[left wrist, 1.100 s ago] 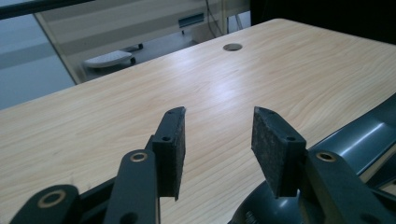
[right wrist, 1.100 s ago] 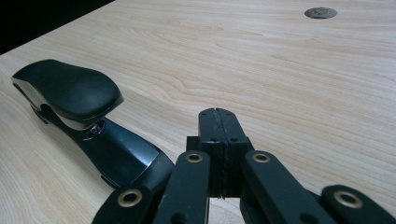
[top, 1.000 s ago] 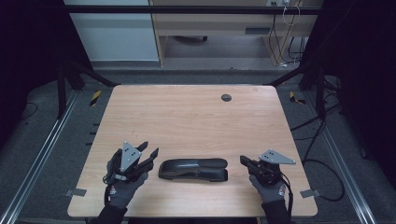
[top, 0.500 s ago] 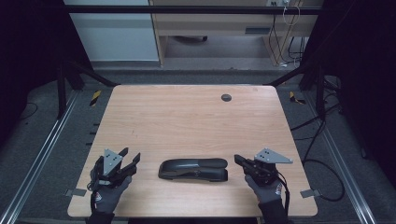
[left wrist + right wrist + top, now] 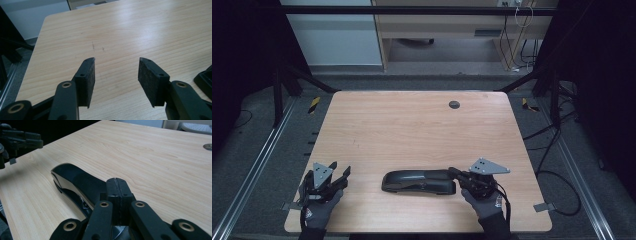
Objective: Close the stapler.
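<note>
Wooden table [image 5: 412, 130]: black stapler [image 5: 419, 181], round grommet [image 5: 454, 104].

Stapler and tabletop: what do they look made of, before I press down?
Stapler: black, likely moulded plastic on top, glossy at the nose and duller along the middle in the right gripper view; a glint of bare metal shows in the gap underneath. Tabletop: pale wood-grain surface, probably laminate, smooth with a soft sheen; the even printed-looking grain and window glare suggest it.
</note>
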Available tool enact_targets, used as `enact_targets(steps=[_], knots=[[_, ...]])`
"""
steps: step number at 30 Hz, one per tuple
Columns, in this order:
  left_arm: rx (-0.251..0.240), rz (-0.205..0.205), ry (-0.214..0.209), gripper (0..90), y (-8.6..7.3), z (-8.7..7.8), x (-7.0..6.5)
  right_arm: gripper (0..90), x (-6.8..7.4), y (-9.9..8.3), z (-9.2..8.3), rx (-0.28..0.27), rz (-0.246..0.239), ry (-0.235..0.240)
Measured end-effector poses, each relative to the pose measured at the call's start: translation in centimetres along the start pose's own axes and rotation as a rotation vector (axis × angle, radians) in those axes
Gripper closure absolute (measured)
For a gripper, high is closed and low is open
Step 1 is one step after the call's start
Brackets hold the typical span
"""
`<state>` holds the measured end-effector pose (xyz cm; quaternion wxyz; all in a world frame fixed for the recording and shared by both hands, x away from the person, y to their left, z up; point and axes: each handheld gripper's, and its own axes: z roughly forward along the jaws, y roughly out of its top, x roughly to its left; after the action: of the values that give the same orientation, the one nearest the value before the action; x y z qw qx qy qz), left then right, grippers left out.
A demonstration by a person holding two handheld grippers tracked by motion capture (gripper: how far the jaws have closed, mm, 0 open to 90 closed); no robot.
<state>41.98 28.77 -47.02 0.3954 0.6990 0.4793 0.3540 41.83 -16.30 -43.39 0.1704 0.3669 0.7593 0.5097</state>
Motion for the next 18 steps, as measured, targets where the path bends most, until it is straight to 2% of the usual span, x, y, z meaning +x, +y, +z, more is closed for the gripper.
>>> enact_targets(steps=[6, 14, 18], knots=[[0.013, -0.01, 0.014, 47.3, -0.5, 0.1, 0.4, 90.0, 0.3, 0.3, 0.4, 0.019, -0.018, 0.012], [0.021, -0.022, 0.025, 47.4, -0.9, 0.1, 0.8, 90.0, 0.3, 0.2, 0.6, 0.014, -0.002, 0.023], [0.027, -0.022, 0.029, 47.5, -1.1, 0.2, 0.8, 90.0, 0.3, -0.3, 0.9, 0.032, -0.01, 0.01]])
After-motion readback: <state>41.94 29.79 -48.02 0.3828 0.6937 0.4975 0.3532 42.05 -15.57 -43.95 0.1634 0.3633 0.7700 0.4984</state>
